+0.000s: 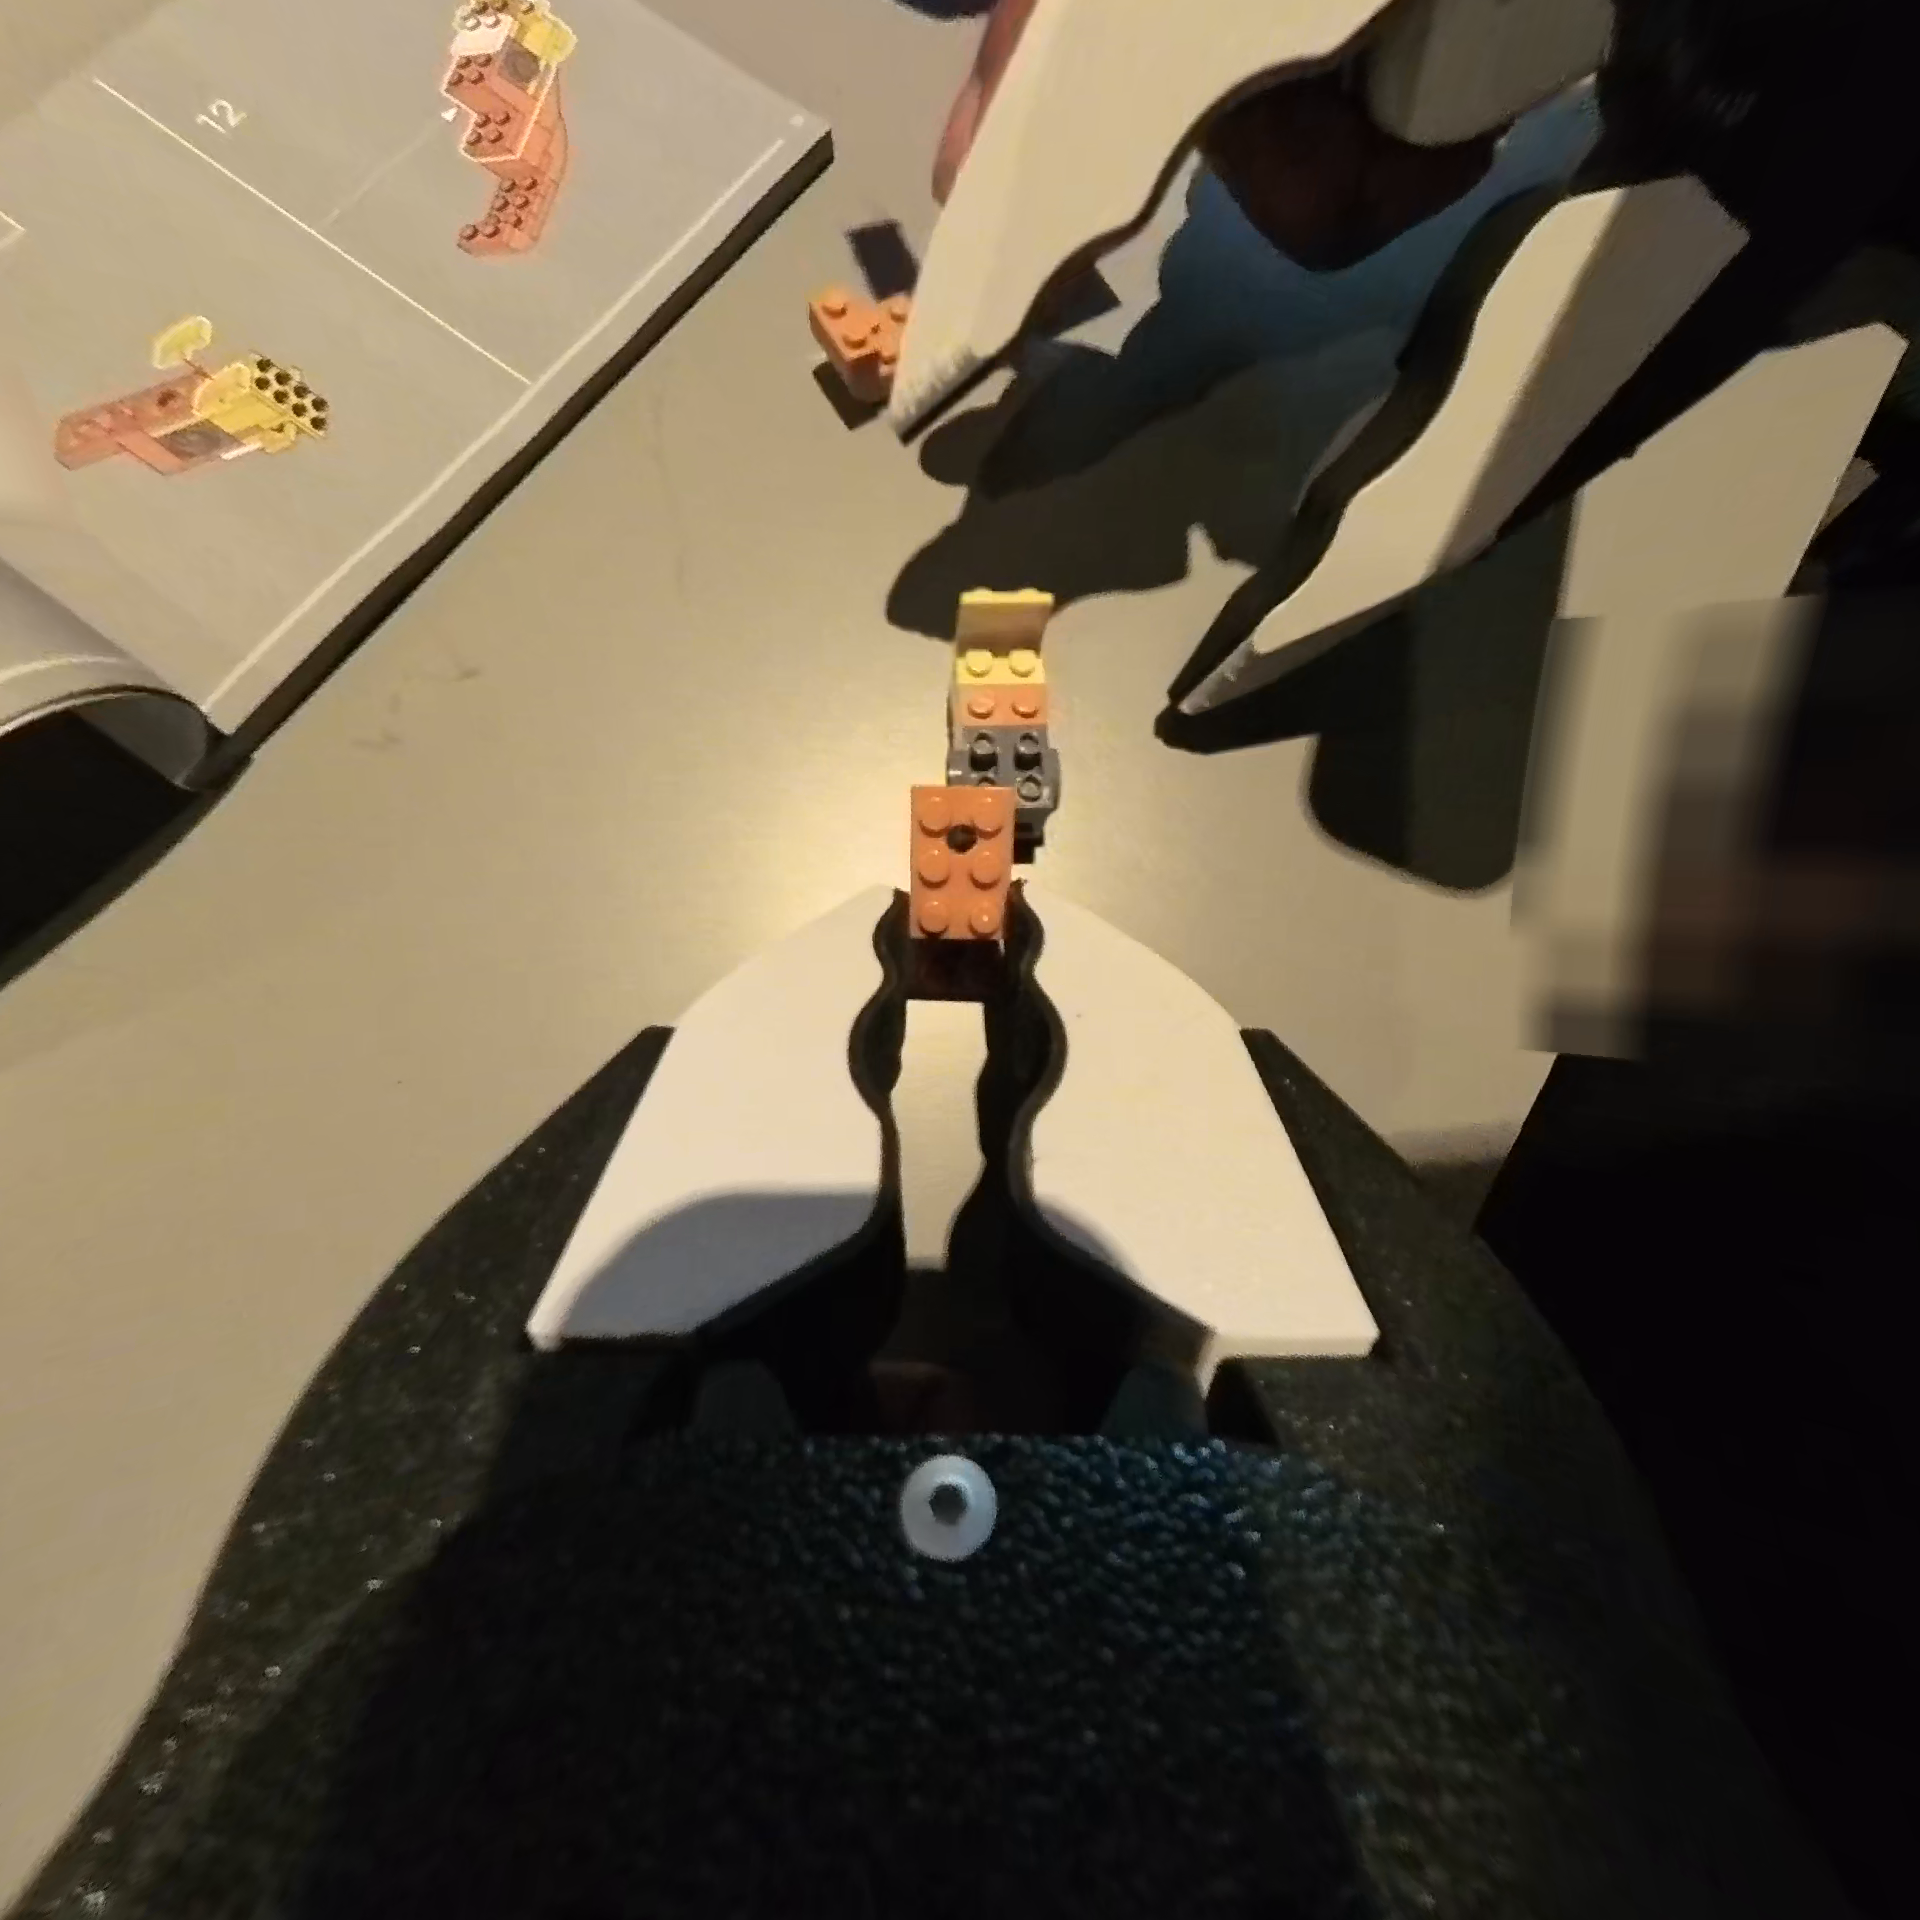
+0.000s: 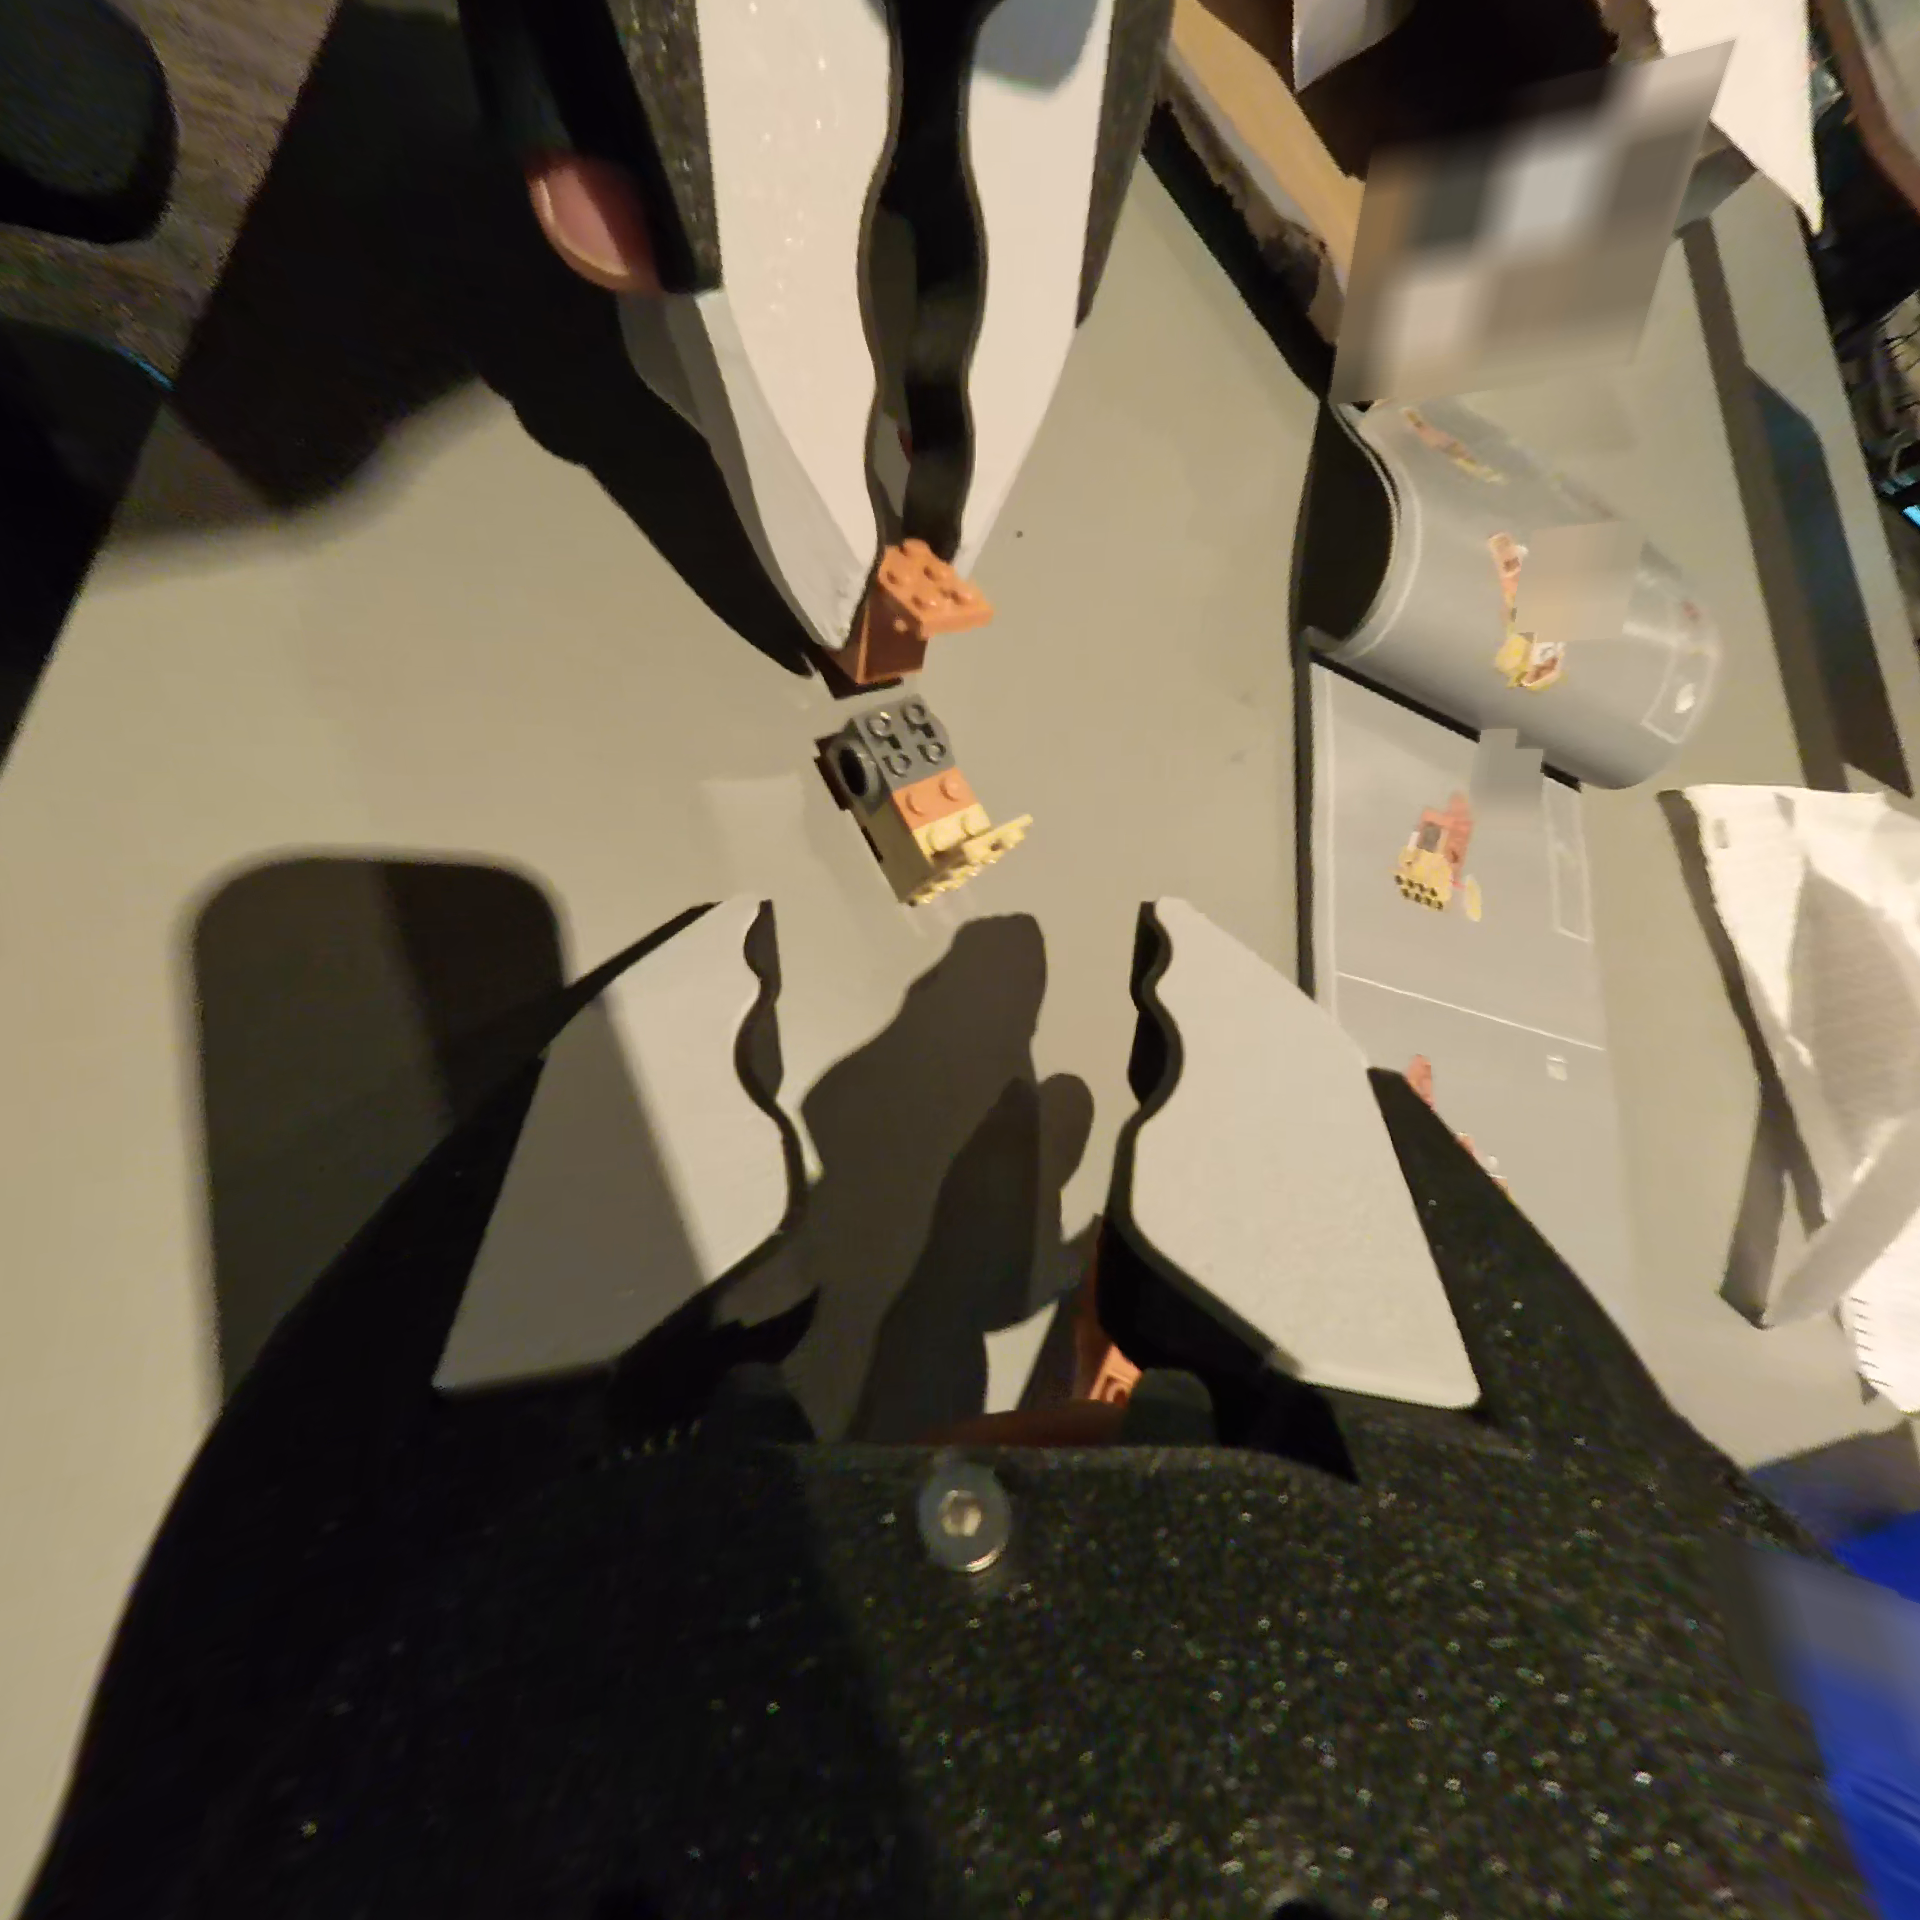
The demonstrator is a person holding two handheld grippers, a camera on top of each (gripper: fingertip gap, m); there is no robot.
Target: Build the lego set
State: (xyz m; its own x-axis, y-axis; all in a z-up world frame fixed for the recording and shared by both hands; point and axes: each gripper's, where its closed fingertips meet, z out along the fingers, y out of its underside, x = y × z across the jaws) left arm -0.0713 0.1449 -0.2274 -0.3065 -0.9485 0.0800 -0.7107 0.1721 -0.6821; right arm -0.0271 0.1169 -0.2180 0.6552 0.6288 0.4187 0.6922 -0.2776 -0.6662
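Your left gripper (image 1: 958, 914): clenched on an orange brick (image 1: 961, 860), studs up, held at the fingertips just above the grey tabletop (image 1: 520, 935).

Your right gripper (image 2: 951, 914): released, fingers spread wide, nothing between them; it faces the left gripper across the table, tips angled down.

Small assembly (image 1: 1003, 717): grey, orange and tan bricks joined, lying on the tabletop between your two grippers, just beyond the held brick and apart from it.

Instruction booklet (image 1: 364, 260): open flat towards the table's edge, pages showing build steps; no container is holding parts.

Loose orange piece (image 1: 857, 332): on the tabletop past the booklet's corner, partly behind your right gripper; possibly two bricks, the view is too blurred to say.
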